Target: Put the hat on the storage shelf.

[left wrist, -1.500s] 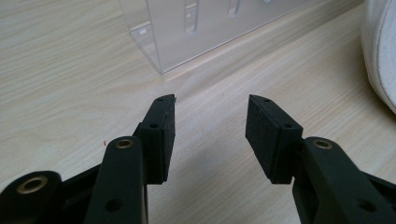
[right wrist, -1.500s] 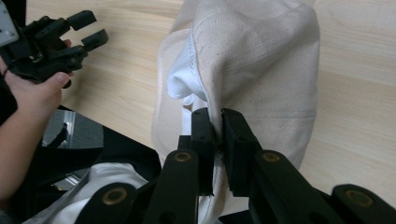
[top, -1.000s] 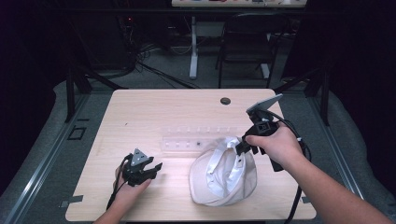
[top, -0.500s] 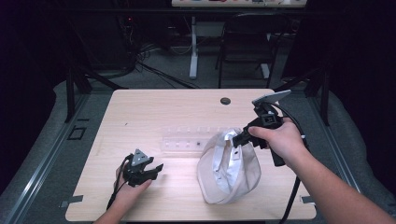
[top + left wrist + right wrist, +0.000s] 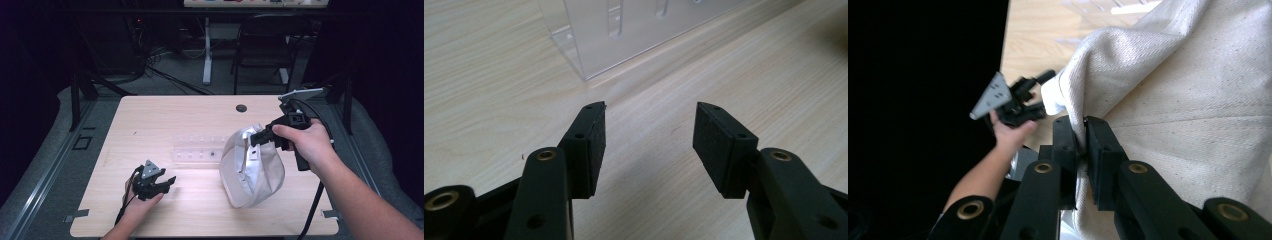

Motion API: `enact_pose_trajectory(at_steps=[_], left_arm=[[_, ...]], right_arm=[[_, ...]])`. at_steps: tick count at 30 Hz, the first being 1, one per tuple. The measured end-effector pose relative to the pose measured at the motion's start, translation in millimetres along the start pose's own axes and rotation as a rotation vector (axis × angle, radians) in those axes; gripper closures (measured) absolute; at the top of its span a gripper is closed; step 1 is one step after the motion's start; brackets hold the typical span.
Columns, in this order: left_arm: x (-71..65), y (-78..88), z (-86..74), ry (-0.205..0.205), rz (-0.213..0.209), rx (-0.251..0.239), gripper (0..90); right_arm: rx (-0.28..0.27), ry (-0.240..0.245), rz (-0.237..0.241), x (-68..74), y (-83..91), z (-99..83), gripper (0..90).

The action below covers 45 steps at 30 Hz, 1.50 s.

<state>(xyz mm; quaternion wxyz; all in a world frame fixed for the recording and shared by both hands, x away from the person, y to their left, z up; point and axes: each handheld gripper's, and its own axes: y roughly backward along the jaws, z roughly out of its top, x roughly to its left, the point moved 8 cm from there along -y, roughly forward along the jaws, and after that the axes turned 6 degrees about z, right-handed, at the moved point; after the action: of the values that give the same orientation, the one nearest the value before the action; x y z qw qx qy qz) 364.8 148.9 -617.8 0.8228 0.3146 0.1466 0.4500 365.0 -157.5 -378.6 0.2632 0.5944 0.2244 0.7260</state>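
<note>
A cream cloth cap (image 5: 252,170) hangs tilted above the right half of the table, its lower edge near the wood. My right gripper (image 5: 256,137) is shut on the cap's rim; in the right gripper view the jaws pinch a fold of the cap (image 5: 1198,105) at the right gripper (image 5: 1082,145). My left gripper (image 5: 167,181) rests low at the front left of the table, apart from the cap. Seen in the left gripper view, the left gripper (image 5: 649,135) stands open over bare wood. A clear plastic rack (image 5: 197,150) lies flat at the table's middle, also the rack (image 5: 634,30) just ahead of the left jaws.
A wooden table (image 5: 150,120) has a small dark round cap or hole (image 5: 241,108) near its far edge. A chair (image 5: 262,45) and desk legs stand behind the table. Dark floor and frame rails surround the table.
My right gripper has lifted the cap and carried it right, tilting it more upright. The left gripper has stayed in place.
</note>
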Motion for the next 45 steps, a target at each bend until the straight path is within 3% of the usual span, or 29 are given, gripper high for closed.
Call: enact_pose_trajectory(at_steps=[8,23,33,39,45], left_arm=[[-5.2,0.7,1.4,-0.019,-0.008,-0.007,47.7],[-14.7,1.2,3.6,-0.046,-0.024,-0.016,47.7],[-17.9,0.9,5.9,-0.047,-0.034,-0.022,47.7],[-26.1,2.7,14.4,-0.053,-0.046,-0.048,47.5],[-43.5,5.2,30.1,-0.102,-0.066,-0.085,46.2]], right_arm=[[-0.046,0.008,0.046,18.2,2.1,16.2,83.8],[-0.032,0.015,-0.003,35.7,-7.0,43.3,83.8],[-0.079,0.026,0.002,44.8,-6.7,62.1,83.7],[-0.095,0.018,0.002,47.7,-11.3,71.7,83.7],[-0.122,0.007,0.01,49.5,-15.8,84.1,83.8]])
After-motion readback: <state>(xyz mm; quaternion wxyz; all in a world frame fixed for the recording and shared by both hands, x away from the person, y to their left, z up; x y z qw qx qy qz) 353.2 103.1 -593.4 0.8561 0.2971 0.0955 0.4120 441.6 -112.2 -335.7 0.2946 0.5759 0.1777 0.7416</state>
